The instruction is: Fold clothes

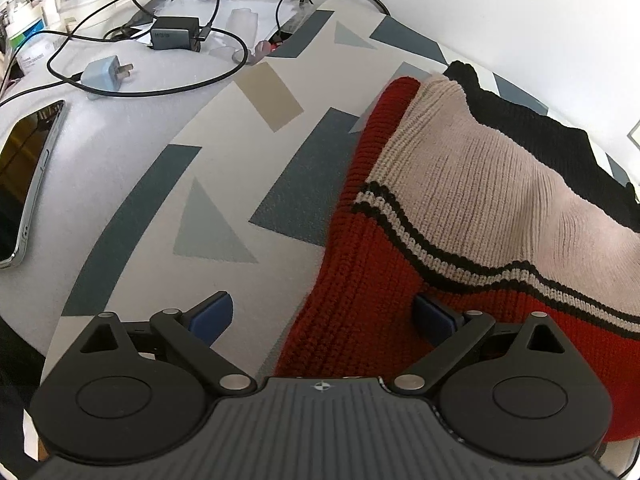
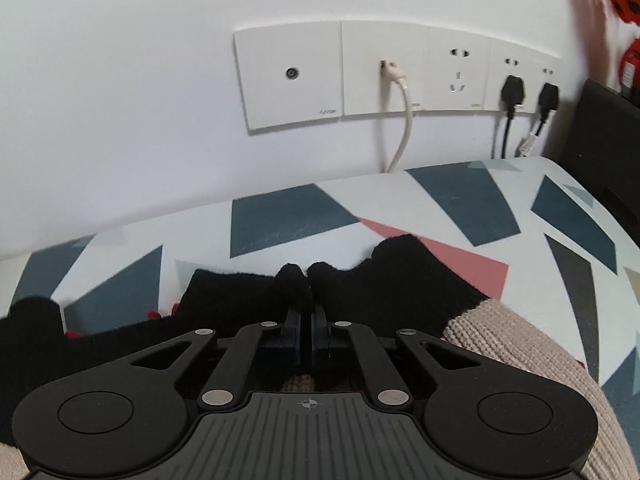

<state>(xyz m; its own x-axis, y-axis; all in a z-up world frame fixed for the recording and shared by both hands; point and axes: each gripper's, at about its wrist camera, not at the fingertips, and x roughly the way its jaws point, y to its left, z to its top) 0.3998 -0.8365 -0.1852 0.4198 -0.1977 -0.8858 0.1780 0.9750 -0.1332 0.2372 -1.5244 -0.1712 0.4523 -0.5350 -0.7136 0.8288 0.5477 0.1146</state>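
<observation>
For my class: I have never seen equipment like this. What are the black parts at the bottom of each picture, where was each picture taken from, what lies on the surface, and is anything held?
The black parts are hand-held two-finger grippers, one in each of a person's hands. Each picture comes from a camera on a gripper, looking along its fingers.

Left view: the left gripper stands open over the edge of a red, beige and black sweater, gripping nothing. The sweater lies on a patterned cloth. Beside it are a phone, a plug and cables.

Right view: the right gripper is shut on the sweater's black edge. Wall sockets are behind.
</observation>
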